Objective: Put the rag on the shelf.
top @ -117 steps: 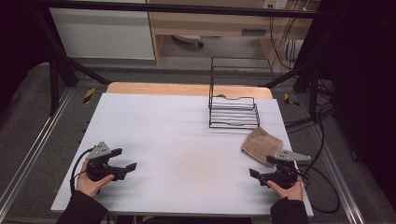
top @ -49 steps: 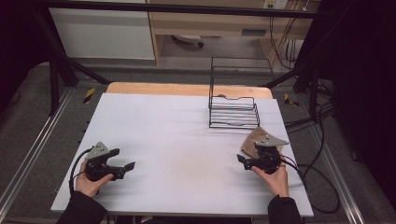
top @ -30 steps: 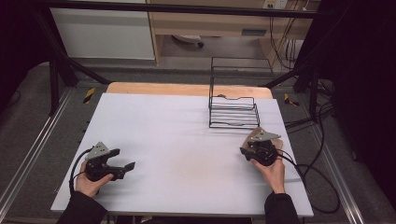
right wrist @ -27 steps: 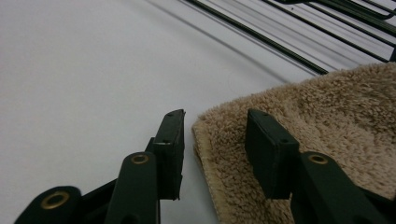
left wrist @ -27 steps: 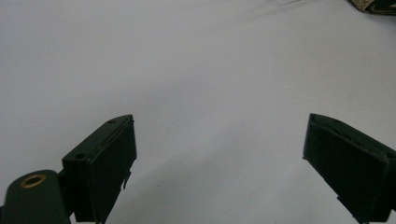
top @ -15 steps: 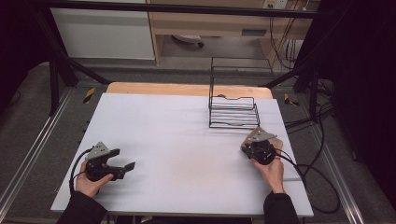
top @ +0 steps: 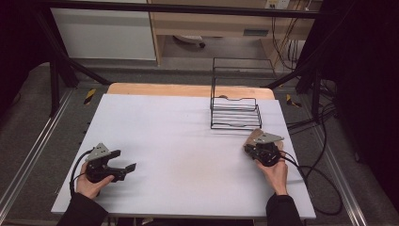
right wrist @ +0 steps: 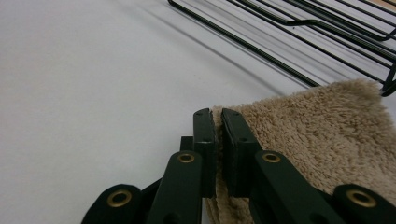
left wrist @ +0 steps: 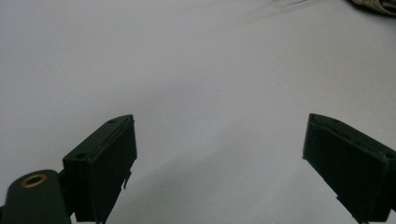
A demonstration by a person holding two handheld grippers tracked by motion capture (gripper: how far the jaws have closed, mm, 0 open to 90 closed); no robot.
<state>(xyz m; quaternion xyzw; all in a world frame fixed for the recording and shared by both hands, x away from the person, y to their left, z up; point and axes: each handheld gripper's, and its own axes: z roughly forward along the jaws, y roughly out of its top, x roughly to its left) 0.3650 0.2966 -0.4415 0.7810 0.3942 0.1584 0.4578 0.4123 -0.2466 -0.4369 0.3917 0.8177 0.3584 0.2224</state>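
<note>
Beside the wire rack (top: 235, 112), the right tool (right wrist: 217, 126) has moved onto the tan cloth (right wrist: 322, 130); its jaws just closed, pinching the cloth's edge.

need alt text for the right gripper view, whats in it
The right gripper has its two black jaws pinched shut on the edge of a tan terry towel lying on a white table. A black wire rack stands just beyond the towel.
</note>
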